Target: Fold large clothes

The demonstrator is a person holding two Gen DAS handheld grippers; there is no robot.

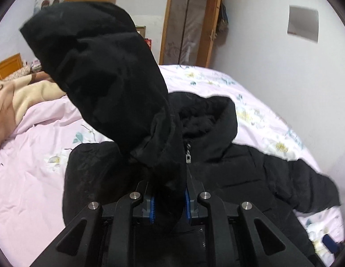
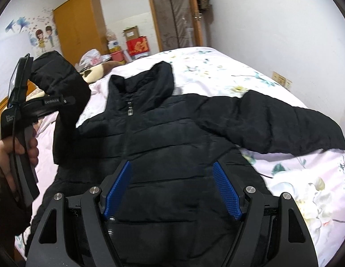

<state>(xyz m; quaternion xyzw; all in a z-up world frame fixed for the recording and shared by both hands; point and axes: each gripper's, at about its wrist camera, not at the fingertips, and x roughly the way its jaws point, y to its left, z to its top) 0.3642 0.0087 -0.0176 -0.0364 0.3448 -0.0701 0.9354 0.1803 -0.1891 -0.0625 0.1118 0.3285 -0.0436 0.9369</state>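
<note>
left hand-held gripper (image 1: 169, 202) pinching jacket sleeve (image 1: 101, 77) (lifted) | right hand-held gripper (image 2: 172, 189) spread over jacket (image 2: 172, 138) | bed (image 2: 294, 189)

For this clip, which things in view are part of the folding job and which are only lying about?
Part of the job:
- black puffer jacket, lying zipped on the bed
- its lifted sleeve, clamped in the left gripper
- right gripper, open above the jacket

Lying about:
- floral bedspread
- beige garment
- cardboard boxes
- wardrobe
</note>
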